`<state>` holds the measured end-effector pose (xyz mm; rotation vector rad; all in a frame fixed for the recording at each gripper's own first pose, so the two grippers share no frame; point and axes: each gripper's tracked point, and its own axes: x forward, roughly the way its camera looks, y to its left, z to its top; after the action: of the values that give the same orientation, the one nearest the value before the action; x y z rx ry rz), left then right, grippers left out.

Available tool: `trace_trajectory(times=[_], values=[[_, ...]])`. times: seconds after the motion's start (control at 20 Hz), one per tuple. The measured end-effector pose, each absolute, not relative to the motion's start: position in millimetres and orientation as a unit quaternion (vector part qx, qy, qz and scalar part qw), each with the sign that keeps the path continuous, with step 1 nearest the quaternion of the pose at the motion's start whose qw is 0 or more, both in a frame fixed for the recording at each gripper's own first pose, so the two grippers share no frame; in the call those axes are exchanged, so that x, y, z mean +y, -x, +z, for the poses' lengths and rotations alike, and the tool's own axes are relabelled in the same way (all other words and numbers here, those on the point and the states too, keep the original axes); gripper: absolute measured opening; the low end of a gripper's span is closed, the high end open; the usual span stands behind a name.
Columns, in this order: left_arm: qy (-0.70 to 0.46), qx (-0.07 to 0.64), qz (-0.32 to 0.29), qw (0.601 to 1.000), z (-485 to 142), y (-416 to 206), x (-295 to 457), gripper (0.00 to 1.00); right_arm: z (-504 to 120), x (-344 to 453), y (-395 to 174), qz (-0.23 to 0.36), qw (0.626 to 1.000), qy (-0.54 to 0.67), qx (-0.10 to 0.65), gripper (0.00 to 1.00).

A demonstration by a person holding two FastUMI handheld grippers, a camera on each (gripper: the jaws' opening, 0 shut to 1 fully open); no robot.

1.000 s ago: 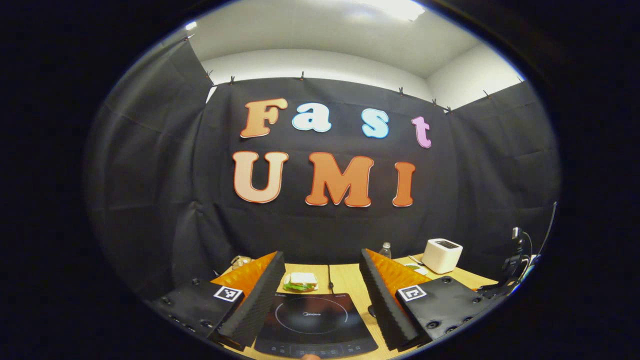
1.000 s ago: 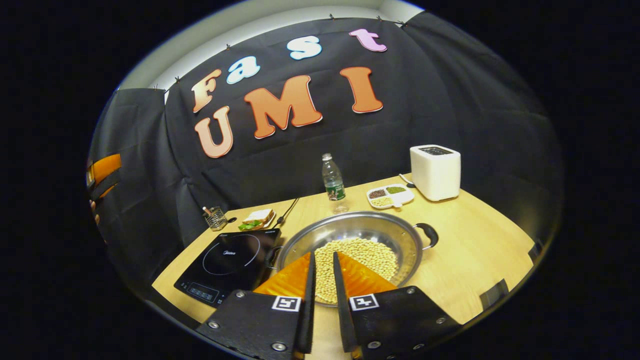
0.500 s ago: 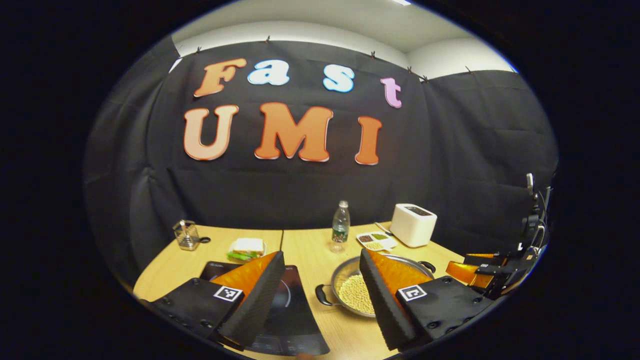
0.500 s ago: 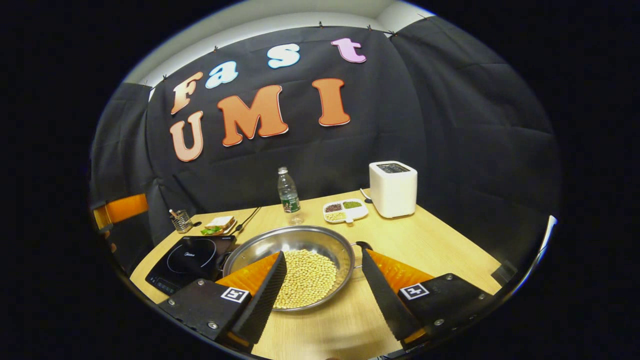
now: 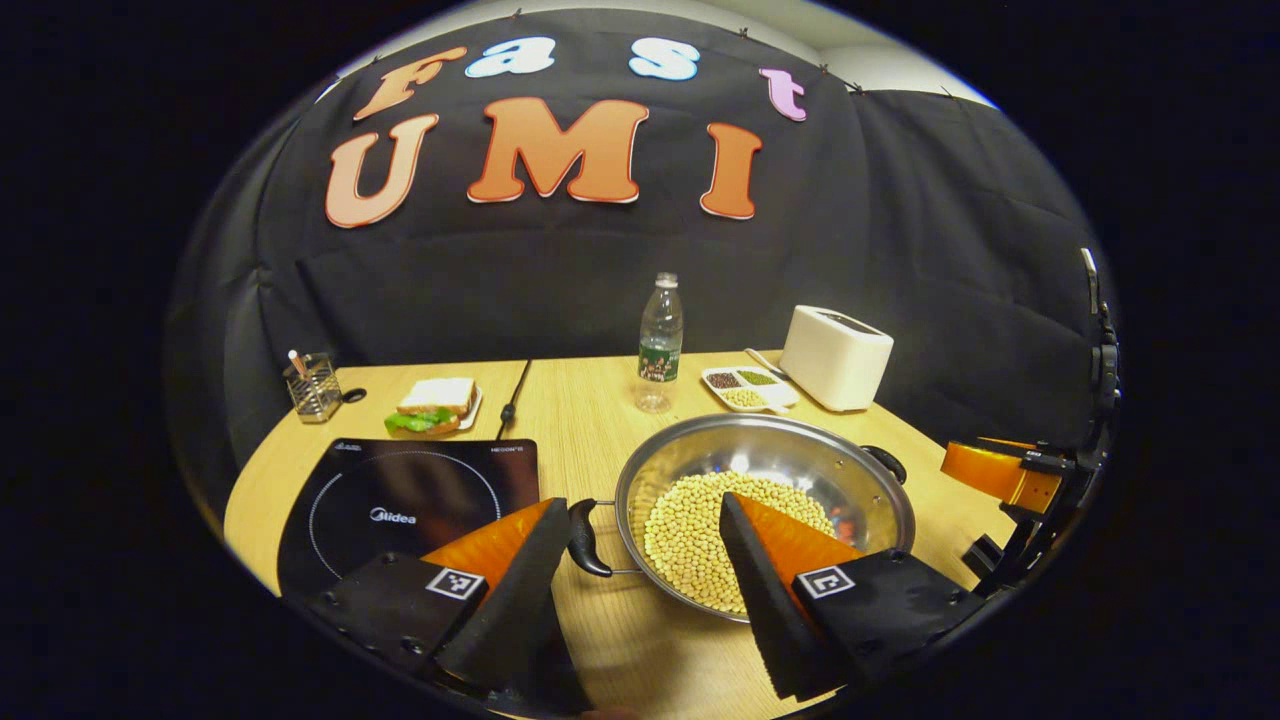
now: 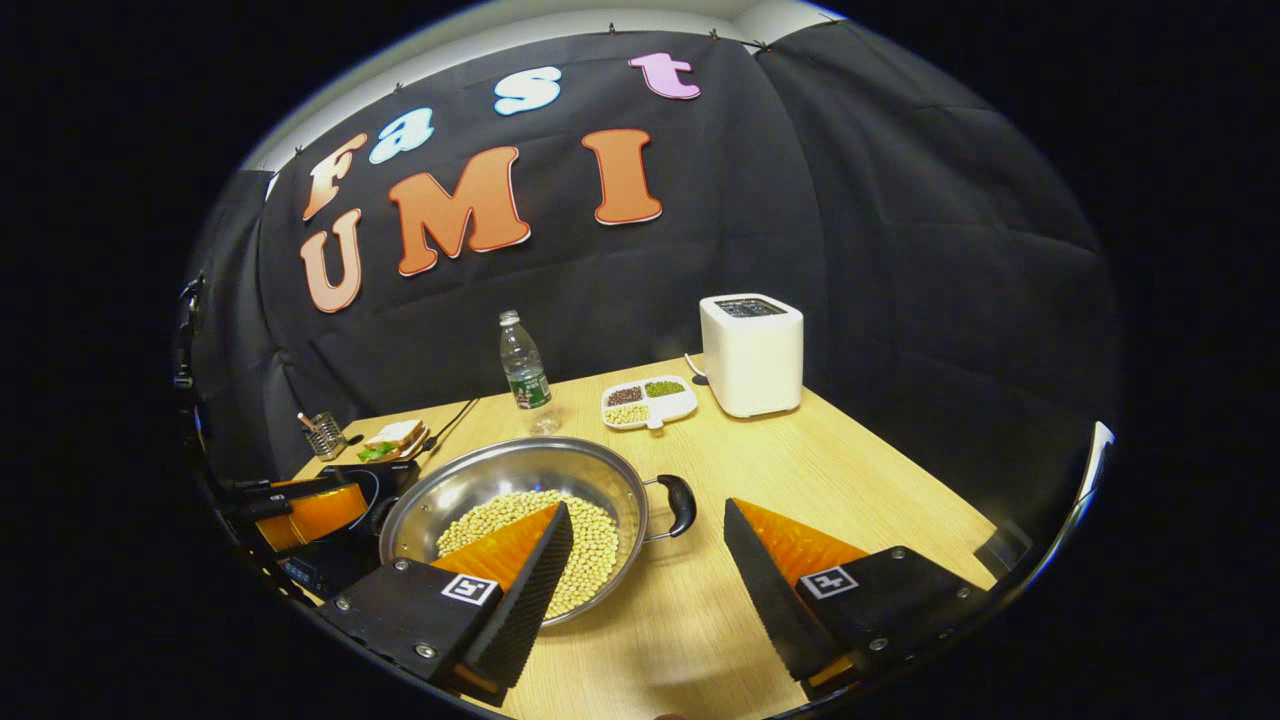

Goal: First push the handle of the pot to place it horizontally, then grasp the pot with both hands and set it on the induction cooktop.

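A wide steel pot of soybeans stands on the wooden table, just right of the black induction cooktop. Its black left handle lies between the fingers of my left gripper, which is open and holds nothing. In the right gripper view the pot sits low and left. Its right handle lies in the gap of my open right gripper. The left gripper shows at the pot's far side, hiding part of the cooktop. The right gripper appears at the right edge of the left gripper view.
Behind the pot stand a water bottle, a white toaster and a divided dish of beans. A sandwich plate and a wire utensil holder sit behind the cooktop. A cable runs along the table's middle seam.
The left gripper view dropped from the wall to the table, bringing the pot's left handle between its fingers. The right gripper went from nearly shut to open and shifted to the right handle.
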<state>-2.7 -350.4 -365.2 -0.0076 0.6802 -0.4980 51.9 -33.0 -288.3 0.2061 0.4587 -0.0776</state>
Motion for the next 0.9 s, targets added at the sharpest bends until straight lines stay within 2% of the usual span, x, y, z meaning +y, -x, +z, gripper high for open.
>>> trace_trajectory(times=[0.25, 0.5, 0.9], values=[[0.012, 0.37, -0.229, 0.9, -396.7, -9.3, -352.8, 0.98, -311.0, -41.7, -73.5, -0.05, 0.963, -0.098, 0.248, 0.94], [-0.008, 0.38, -0.225, 0.897, -409.7, -20.2, -351.6, 0.98, -328.3, -39.2, -88.6, -0.05, 0.958, -0.09, 0.268, 0.95], [-0.021, 0.414, -0.219, 0.883, -431.8, -21.9, -354.5, 0.98, -353.1, -29.3, -113.1, -0.031, 0.949, -0.078, 0.304, 0.95]])
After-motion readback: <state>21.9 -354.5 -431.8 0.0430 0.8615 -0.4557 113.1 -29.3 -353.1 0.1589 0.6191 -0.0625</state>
